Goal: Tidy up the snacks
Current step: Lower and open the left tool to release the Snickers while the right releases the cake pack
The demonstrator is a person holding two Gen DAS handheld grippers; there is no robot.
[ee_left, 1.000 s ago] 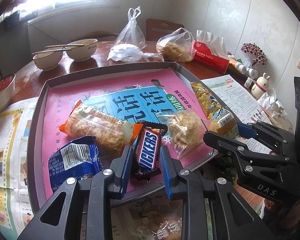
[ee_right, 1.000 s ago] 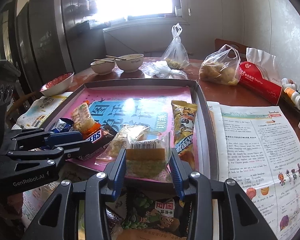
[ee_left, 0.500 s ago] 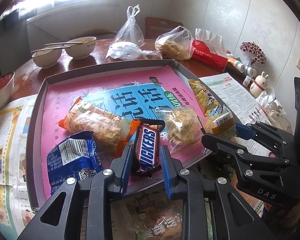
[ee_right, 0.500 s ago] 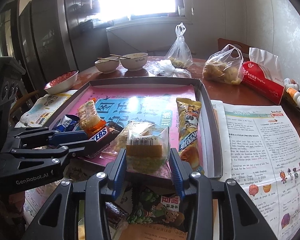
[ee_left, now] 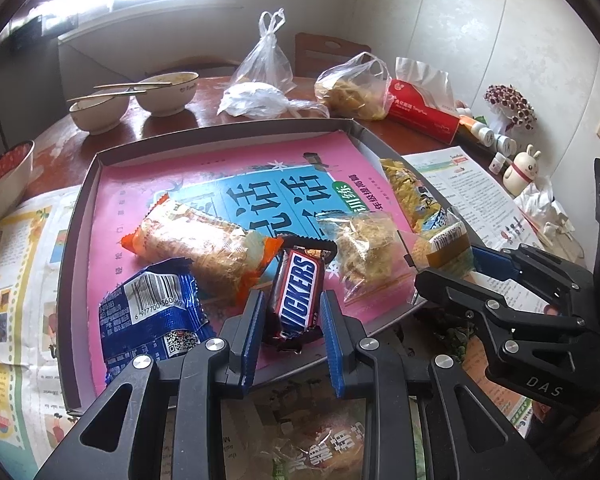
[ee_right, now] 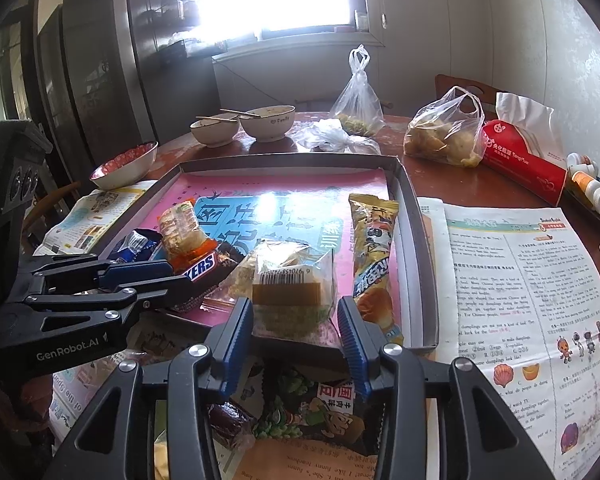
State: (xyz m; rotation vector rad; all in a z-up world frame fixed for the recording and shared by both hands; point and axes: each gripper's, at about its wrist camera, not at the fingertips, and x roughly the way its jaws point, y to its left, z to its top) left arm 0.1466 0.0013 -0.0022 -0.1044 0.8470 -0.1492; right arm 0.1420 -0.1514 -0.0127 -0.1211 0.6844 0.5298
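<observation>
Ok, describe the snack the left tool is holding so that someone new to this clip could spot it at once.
Find the shallow grey tray lined with a pink and blue sheet. At its near edge the left tool is shut on a Snickers bar. It is the only brown wrapper with blue lettering, lying between the blue barcoded packet and the clear bag of crumbly pastry.

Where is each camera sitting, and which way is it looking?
Left wrist view: rides on the left gripper, looking forward and down along its fingers at the Snickers bar pinched between them, over the tray; the right gripper shows at right.
Right wrist view: rides on the right gripper, looking forward and down at the clear-wrapped cake between its fingers; the left gripper shows at left.
Shared: both face the window, and see the tray, the snacks, the two bowls and each other's gripper.
</observation>
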